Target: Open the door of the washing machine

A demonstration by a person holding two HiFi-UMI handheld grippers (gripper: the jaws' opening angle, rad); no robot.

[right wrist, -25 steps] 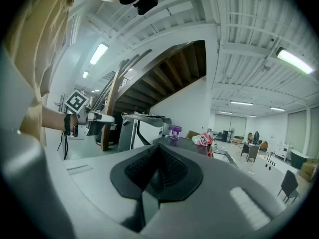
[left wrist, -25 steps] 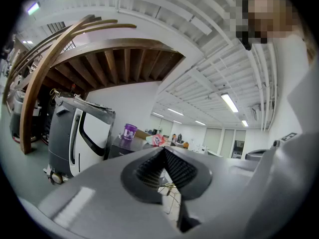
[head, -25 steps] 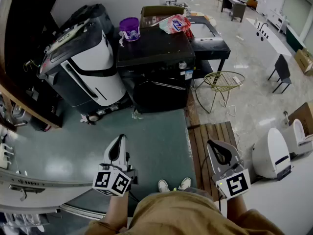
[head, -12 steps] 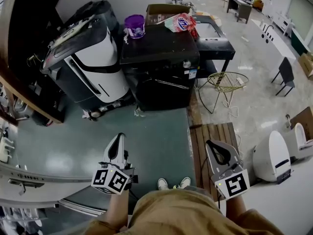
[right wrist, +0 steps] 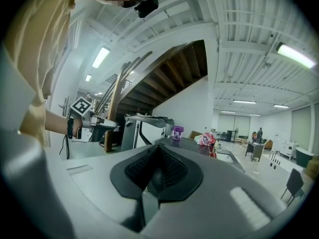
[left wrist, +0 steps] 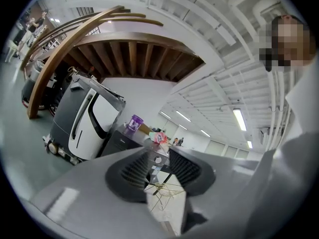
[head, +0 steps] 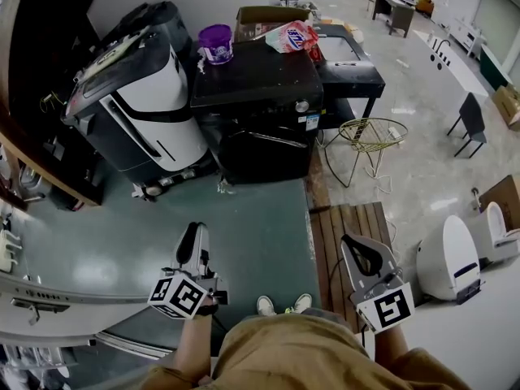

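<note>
Nearest me, my left hand-held gripper [head: 195,229] is held level out in front. Its own view shows the jaws pressed all but together with nothing between them. The right hand-held gripper [head: 350,242] hangs level with it on the other side, jaws likewise pressed together and empty. Below and between them I can see the tips of the person's shoes [head: 281,304] on the green floor [head: 260,218]. A strip of wooden boards [head: 351,227] lies under the right hand-held gripper.

Ahead of both, well apart from either tip, stands the black washing machine [head: 253,88]. It sits a little right of the left hand-held gripper's line and left of the right one's. Its front door [head: 262,159] looks flush and closed from here, though the panel is dark and I cannot pick out the handle for certain. A gold wire stool [head: 370,135] is just beside its right flank, and a big white-and-black machine [head: 154,116] leans at its left.

On the washer's top, further off, are a purple tub [head: 216,44] and a red snack bag [head: 290,36].

By my reckoning nothing of the task is done yet. I have to close the gap, find the door's edge or handle, grip it and swing it out.
</note>
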